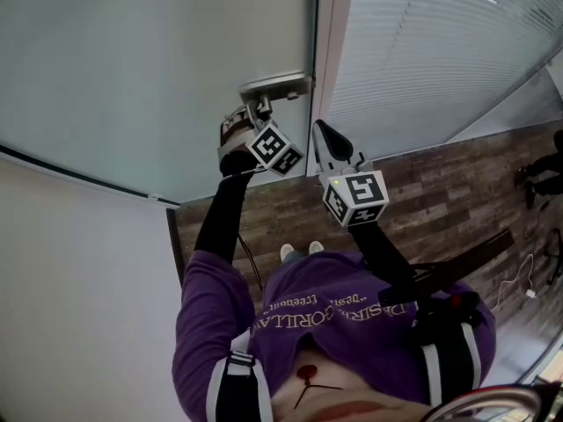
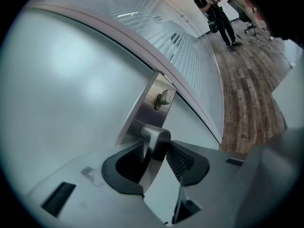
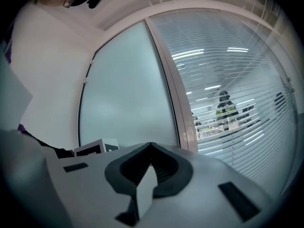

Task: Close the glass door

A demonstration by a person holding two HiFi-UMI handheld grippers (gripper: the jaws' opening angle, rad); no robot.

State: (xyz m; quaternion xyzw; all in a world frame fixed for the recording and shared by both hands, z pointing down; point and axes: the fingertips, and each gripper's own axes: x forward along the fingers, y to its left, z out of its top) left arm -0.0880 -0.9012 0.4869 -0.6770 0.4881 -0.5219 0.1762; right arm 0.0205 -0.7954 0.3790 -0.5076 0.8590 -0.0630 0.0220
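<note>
The frosted glass door point(image 1: 158, 77) lies with its free edge along the pale door frame point(image 1: 327, 51). A steel handle plate point(image 1: 277, 84) sits at that edge. My left gripper point(image 1: 255, 112) is up at the plate. In the left gripper view the steel lever handle point(image 2: 154, 139) stands between its pads point(image 2: 179, 160), with a gap on the left side; the left gripper point(image 2: 156, 158) is open around it. A thumb-turn lock point(image 2: 164, 97) sits above the lever. My right gripper point(image 1: 327, 134) hovers just right of the plate, near the frame, shut point(image 3: 151, 148) on nothing.
Right of the frame runs a glass wall with white blinds point(image 1: 440, 51). A white wall point(image 1: 70, 306) stands to the left of the door. Below is wood-pattern floor point(image 1: 440, 200) with cables and chair legs at the right. A person point(image 2: 213, 8) stands far down the corridor.
</note>
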